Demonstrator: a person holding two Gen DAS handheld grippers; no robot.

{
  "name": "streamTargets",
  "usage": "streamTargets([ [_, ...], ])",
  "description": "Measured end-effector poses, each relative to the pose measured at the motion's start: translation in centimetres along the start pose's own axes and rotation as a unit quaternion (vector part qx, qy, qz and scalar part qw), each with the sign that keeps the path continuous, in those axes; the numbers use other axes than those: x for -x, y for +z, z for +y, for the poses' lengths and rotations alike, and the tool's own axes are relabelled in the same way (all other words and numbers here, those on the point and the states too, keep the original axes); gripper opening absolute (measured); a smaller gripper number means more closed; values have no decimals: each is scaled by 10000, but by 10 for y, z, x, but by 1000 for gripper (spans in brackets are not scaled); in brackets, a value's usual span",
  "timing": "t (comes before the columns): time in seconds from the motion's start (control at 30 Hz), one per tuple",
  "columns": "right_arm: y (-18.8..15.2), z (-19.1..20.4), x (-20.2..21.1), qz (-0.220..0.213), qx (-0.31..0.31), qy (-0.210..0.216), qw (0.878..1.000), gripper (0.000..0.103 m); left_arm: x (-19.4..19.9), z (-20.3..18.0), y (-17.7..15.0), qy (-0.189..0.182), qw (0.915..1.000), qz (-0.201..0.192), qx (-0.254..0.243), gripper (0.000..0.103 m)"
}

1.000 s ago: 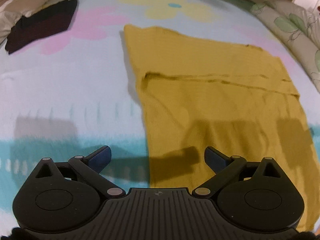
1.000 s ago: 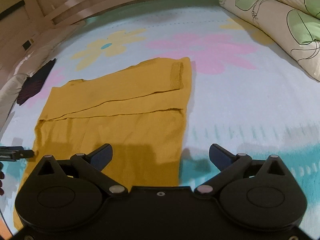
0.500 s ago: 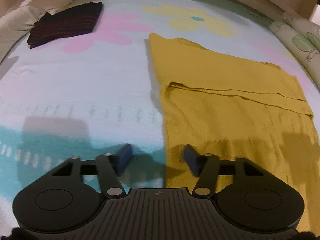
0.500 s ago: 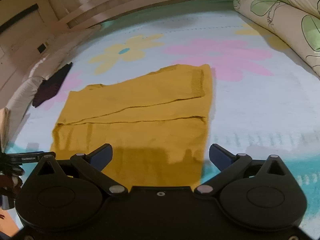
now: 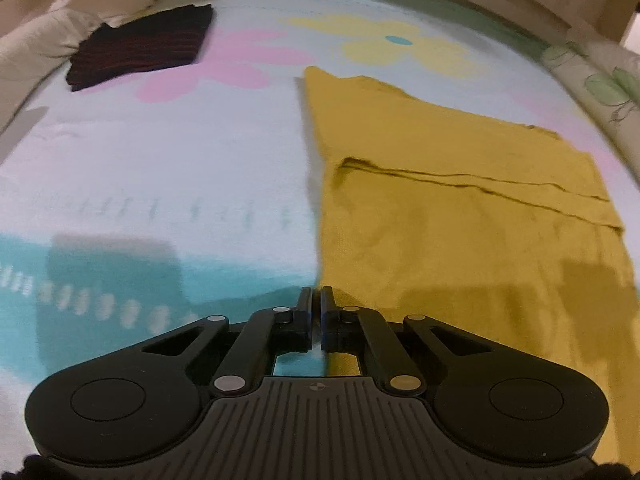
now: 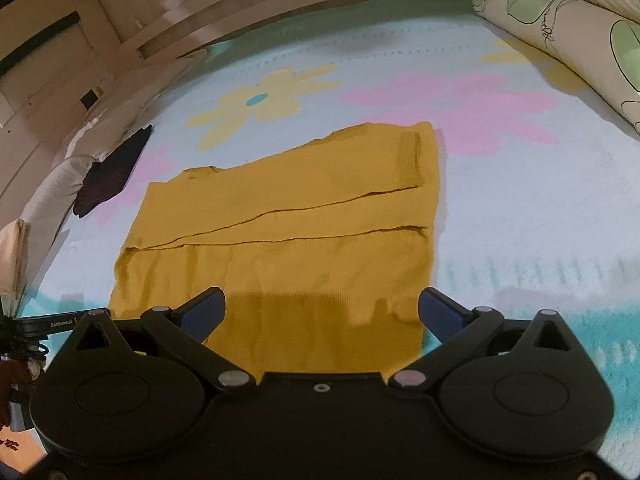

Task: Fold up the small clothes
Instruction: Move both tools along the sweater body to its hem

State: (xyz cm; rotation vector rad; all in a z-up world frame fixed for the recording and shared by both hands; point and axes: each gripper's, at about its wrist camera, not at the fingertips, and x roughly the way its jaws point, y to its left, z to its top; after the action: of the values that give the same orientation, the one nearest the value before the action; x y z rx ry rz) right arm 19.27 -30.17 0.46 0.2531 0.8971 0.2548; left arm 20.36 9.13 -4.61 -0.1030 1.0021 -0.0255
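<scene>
Yellow garment (image 6: pixel 280 248), partly folded, lies flat on a flower-print bed cover (image 6: pixel 520 216). At its near left corner the left gripper (image 5: pixel 316 300) has just brought its jaws together; whether cloth is pinched between them cannot be told. The right gripper (image 6: pixel 320 308) hangs over the near edge, jaws wide apart. A dark folded garment (image 5: pixel 140 52) rests well apart.

black grippers (image 6: pixel 320 312), blue pads (image 6: pixel 204 312), silver pivot pins.

Mustard-yellow garment (image 5: pixel 460 208), pale blue bedspread (image 5: pixel 160 160) with pink and yellow flowers, dark red-striped cloth (image 5: pixel 140 52)
</scene>
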Motion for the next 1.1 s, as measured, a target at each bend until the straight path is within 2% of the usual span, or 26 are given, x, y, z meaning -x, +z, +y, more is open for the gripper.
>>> streamTargets([
  [0.07,0,-1,0,-8,-18,-4,10000,103,0,-1,0,376,9992,14,-121,0],
  [0.1,1,-2,0,-4,-23,-6,10000,103,-1,0,0,378,9991,15,-177,1],
  [0.27,1,-6,2,-1,-71,24,10000,103,9,10,1,-225,9995,-28,214,3],
  [0.37,0,-8,5,-15,-82,9,10000,103,20,7,-9,-319,9992,-134,176,10],
  [0.47,-4,-13,9,8,-128,-21,9999,103,29,4,-24,-475,9987,-62,170,25],
  [0.63,-17,-22,23,133,-209,-6,9997,103,48,5,-52,-569,9981,-12,224,28],
  [0.87,-52,-33,46,234,-453,-60,9987,103,70,4,-81,-623,9978,-25,207,55],
  [0.97,-69,-36,56,246,-517,-94,9983,103,74,0,-90,-628,9980,28,59,70],
  [1.1,-90,-37,63,362,-574,-119,9976,103,79,-3,-102,-670,9977,85,-46,79],
])
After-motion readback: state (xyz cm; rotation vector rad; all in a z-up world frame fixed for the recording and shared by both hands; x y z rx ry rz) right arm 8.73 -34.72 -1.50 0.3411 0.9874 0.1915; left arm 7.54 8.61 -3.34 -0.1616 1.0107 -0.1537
